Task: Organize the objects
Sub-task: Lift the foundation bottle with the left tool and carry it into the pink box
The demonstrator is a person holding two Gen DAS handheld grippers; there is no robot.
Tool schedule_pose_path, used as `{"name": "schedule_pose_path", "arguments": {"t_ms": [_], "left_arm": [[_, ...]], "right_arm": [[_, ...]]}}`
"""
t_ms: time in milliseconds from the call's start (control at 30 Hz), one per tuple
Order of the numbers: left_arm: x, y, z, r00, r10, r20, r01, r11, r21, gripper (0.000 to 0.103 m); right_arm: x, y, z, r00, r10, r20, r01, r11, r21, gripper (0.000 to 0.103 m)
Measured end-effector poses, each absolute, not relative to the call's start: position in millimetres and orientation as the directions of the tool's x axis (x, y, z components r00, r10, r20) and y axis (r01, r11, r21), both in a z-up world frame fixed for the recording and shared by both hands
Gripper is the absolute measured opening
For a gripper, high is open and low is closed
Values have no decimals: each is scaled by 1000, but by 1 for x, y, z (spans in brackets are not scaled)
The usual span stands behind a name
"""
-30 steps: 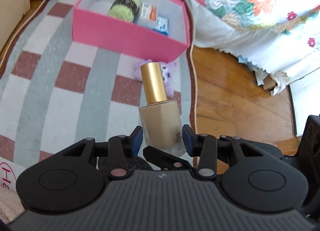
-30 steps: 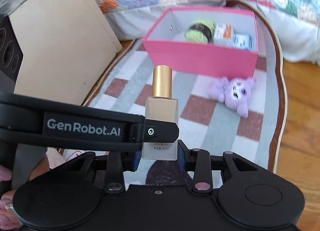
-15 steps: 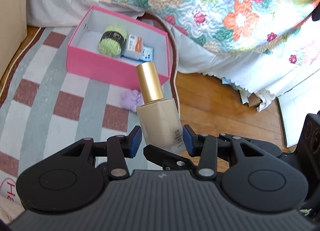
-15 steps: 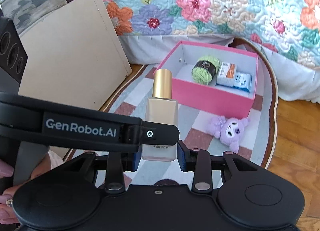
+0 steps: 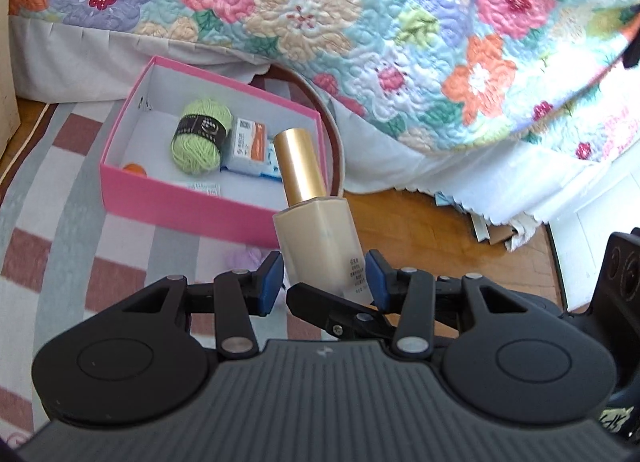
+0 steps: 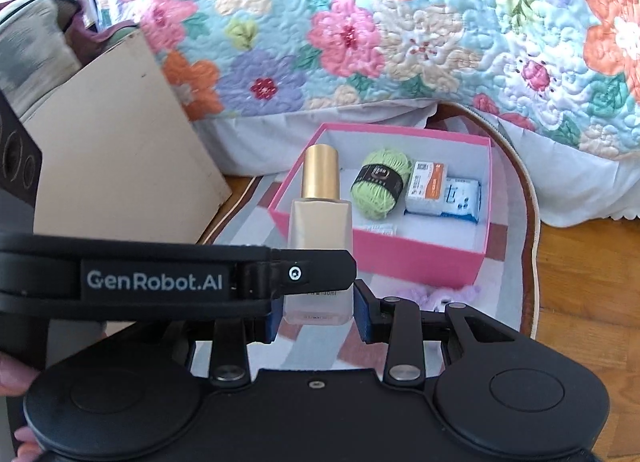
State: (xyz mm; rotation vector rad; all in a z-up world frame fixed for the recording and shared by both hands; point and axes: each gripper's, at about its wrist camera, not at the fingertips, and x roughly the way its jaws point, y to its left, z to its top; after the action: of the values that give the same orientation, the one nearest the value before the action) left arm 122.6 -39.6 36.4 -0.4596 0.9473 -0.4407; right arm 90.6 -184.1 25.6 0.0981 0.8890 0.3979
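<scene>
Ahead of both claws a pink box (image 5: 180,198) sits open on a striped rug (image 5: 52,222), its near wall facing them and its back edge close under a flowered quilt (image 5: 400,22) that hangs off a bed. Bare wooden floor (image 5: 420,230) lies to the right of the rug's curved edge; a tan board (image 6: 120,134) stands to the left. Inside the box, free room shows at the left and front, while a green ball of yarn (image 6: 380,184) and small packets (image 6: 440,192) fill the middle and right.

A bottle (image 5: 320,238) stands nearly upright between the blue pads of the left claw (image 5: 324,280), tilted a little left. The right claw (image 6: 316,312) also has its pads against the bottle's base, so both claws grip the same bottle, the left claw's finger crossing in front of it in the right view. The bottle hangs in the air short of the box's near wall. It has a squared, cream-coloured body, a tall gold cap and small print near the bottom.
</scene>
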Motion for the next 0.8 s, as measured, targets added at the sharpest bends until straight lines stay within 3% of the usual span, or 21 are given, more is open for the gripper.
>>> {"name": "schedule_pose_path", "arguments": {"t_ms": [267,600,800], "left_arm": [[200,-22,-4,490,-548,-678,61,797,-600,43],[278,-12,-68,422,-553,-718,-106,757,-645,43],[299,-7,-90,387,-541,-747,-171,754,-634,43]], "right_arm": [[164,-160,1,530,363,-767,-336,920,202,40],[241,-140,-47,429,381,-819,-550,829,98,40],[273,-135,-70,327,413,-850,-619,773,138,41]]}}
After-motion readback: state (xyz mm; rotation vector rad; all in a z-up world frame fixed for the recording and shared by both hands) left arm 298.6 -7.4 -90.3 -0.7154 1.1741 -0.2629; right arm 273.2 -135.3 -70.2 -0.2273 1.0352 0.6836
